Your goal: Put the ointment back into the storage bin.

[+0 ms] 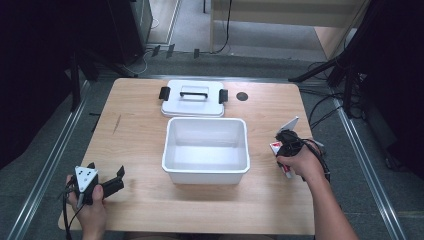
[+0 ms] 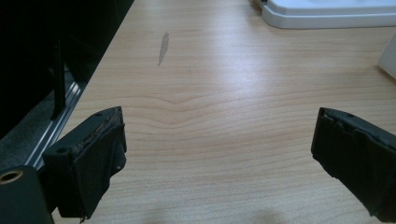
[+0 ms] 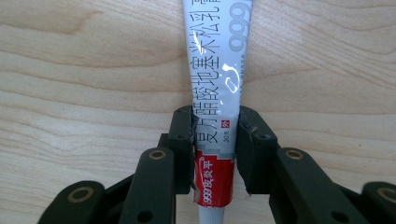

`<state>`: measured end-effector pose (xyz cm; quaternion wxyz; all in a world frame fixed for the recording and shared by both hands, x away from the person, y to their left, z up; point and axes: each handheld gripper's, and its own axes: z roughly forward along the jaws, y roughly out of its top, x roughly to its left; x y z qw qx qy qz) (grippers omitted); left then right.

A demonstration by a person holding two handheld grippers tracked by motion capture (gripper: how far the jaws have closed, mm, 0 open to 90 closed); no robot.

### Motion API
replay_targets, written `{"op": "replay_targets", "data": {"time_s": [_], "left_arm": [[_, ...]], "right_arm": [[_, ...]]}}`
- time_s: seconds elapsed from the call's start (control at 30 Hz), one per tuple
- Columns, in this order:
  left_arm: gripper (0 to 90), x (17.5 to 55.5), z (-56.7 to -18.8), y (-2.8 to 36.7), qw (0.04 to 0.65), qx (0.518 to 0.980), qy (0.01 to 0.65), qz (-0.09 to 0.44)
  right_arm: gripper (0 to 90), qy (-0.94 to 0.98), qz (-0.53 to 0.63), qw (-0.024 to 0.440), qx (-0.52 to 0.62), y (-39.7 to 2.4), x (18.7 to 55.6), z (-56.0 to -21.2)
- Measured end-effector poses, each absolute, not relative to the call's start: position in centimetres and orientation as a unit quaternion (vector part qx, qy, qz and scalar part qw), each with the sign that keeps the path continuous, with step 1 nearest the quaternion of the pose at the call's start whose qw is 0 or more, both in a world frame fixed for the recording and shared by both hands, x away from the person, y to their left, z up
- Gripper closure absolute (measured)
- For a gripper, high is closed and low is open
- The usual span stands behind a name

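Soft overhead light, dark surroundings — mild glare on the table [image 2: 224, 88].

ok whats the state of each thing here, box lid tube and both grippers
white box: open, upright, looks empty
lid: off, lying flat on the table behind the box, handle up
tube: clamped between the right gripper's jaws, over the table to the right of the box
right gripper: shut on the tube
left gripper: open, nothing between its jaws, bare table beneath

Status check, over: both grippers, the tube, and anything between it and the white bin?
Right gripper shut on tube, right of white bin. Left gripper open, idle on table. Bin open, lid behind it. Path clear.
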<state>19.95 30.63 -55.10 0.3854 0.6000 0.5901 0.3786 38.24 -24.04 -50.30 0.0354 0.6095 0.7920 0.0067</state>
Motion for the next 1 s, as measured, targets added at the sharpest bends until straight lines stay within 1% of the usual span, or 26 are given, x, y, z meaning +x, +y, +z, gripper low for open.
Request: {"op": "replay_targets", "data": {"time_s": [0.23,0.4,0.73,0.97,1.0], "left_arm": [[3.6,19.9,-55.1,30.6,0.383,0.601,0.589,0.380],[3.8,19.9,-55.1,30.5,0.383,0.602,0.589,0.380],[3.9,20.0,-55.1,30.6,0.380,0.602,0.590,0.379],[3.9,19.9,-55.1,30.6,0.382,0.601,0.590,0.380],[3.9,19.9,-55.1,30.6,0.383,0.601,0.590,0.380]], "right_arm": [[70.7,0.795,0.007,0.031,0.606,-24.2,38.3,-50.4],[70.2,0.792,0.003,0.018,0.610,-24.3,38.3,-50.4],[72.3,0.798,0.003,0.004,0.603,-24.6,38.6,-50.3],[72.4,0.805,0.007,0.012,0.594,-24.7,38.4,-49.7],[72.4,0.807,0.012,0.015,0.591,-24.6,38.4,-49.1]]}}
